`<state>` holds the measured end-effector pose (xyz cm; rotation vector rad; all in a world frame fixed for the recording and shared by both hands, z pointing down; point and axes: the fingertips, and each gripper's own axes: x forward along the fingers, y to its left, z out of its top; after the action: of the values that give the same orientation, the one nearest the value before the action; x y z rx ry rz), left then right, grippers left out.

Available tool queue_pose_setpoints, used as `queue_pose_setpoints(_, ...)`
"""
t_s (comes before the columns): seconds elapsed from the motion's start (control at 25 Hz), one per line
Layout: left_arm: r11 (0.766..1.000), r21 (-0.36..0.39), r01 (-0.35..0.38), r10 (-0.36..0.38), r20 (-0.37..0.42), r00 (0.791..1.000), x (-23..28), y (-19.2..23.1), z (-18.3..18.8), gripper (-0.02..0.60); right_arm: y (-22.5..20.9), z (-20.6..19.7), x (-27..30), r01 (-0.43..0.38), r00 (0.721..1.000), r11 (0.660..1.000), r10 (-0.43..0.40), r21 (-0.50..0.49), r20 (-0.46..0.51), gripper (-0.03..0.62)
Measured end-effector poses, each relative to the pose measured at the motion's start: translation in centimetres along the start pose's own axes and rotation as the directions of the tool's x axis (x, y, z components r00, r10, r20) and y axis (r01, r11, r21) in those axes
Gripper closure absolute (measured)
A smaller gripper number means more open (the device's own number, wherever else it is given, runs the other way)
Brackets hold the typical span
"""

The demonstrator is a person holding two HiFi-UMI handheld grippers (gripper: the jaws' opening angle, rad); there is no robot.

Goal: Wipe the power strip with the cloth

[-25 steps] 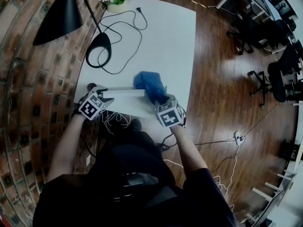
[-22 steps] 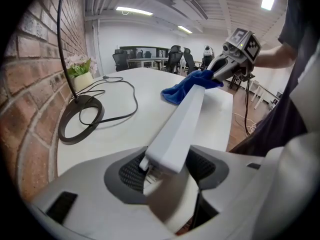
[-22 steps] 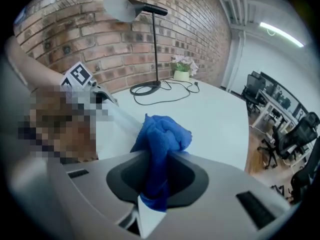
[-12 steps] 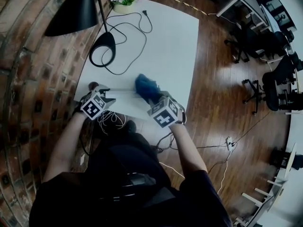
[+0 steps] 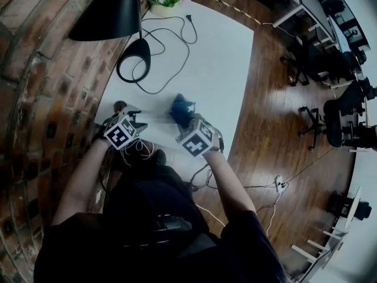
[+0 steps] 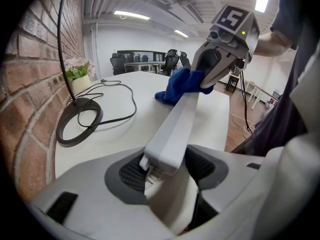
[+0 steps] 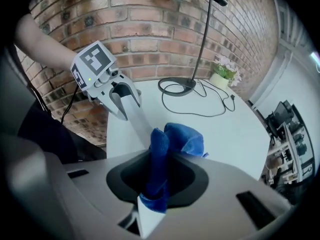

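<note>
While the left gripper (image 6: 165,170) clamps the left end of the power strip (image 6: 181,116) at the near edge of the table (image 5: 218,58), the right gripper (image 7: 156,181) presses its pinched blue cloth (image 7: 159,154) on the right end; wiping is judged under way and unfinished.

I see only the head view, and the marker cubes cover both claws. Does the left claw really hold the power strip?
Observer: Yes. The left gripper view shows the left claw shut on one end of the white power strip.
Operator: And where is the cloth?
Observer: In the right gripper view the blue cloth is pinched inside the right claw.
Operator: Does it touch the strip?
Observer: Yes. Seen from the left claw, the cloth lies over the strip's far end.
</note>
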<state>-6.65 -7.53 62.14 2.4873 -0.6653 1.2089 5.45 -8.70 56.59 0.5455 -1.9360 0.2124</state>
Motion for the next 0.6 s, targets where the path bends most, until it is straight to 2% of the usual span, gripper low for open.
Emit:
queue_pose_setpoints(0.32,1.000,0.022,0.006,-0.006,0.008,1.000,0.2,0.0,0.0,0.351,0.8,2.5,1.0,-0.046,0.998,0.997,0.044,0.064,0.039,0.525)
queue_pose_setpoints(0.6,1.000,0.021,0.005,-0.005,0.004,1.000,0.0,0.0,-0.2,0.351,2.5,5.0,1.9,-0.068,0.995,0.996,0.064,0.048,0.078,0.525)
